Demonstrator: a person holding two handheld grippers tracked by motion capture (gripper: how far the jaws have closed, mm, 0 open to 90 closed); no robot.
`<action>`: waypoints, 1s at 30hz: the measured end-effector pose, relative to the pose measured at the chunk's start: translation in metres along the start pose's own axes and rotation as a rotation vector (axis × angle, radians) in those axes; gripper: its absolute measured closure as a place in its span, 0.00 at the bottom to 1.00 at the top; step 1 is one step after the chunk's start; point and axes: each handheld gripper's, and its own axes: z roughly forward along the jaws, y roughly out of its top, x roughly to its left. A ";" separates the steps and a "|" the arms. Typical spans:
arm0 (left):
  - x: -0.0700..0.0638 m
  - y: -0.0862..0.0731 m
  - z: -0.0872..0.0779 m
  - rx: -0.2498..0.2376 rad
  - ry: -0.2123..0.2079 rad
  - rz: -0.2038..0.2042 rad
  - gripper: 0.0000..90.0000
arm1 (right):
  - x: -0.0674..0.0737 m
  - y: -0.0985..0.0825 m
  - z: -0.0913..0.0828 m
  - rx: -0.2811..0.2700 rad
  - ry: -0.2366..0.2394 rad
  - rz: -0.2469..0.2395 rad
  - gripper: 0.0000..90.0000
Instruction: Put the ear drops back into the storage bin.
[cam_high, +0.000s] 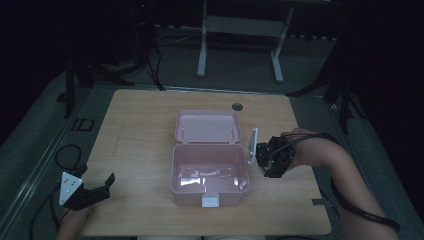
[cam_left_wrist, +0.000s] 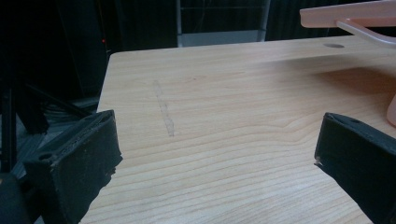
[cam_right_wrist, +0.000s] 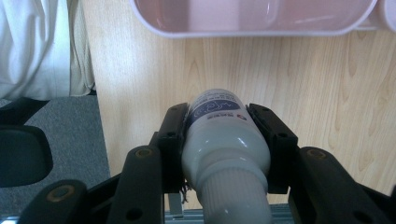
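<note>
while the left claw (cam_high: 102, 186) sits idle and wide open, nothing between its jaws, at the surface's (cam_high: 145, 130) front left corner, the right claw (cam_right_wrist: 218, 126) is clamped on a white bottle (cam_right_wrist: 224, 149), which lies lengthwise between the jaws, ribbed cap toward the camera, blue-labelled base pointing out past the tips. it hangs above the right edge, just beside the open pink box (cam_high: 210, 170).

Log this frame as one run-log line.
right gripper: shut on white bottle, above table beside pink box | box: lid open | left gripper: open, empty, near table's left edge
</note>
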 end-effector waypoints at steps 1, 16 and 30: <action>0.000 0.000 0.000 0.000 0.000 0.000 0.00 | 0.000 0.002 0.000 0.000 -0.004 -0.003 0.66; 0.000 0.000 0.000 0.000 0.001 0.000 0.00 | -0.003 0.038 -0.002 -0.021 0.004 -0.045 0.66; 0.000 0.000 0.000 -0.005 -0.003 -0.001 0.00 | -0.010 0.068 0.016 -0.039 0.033 -0.069 0.66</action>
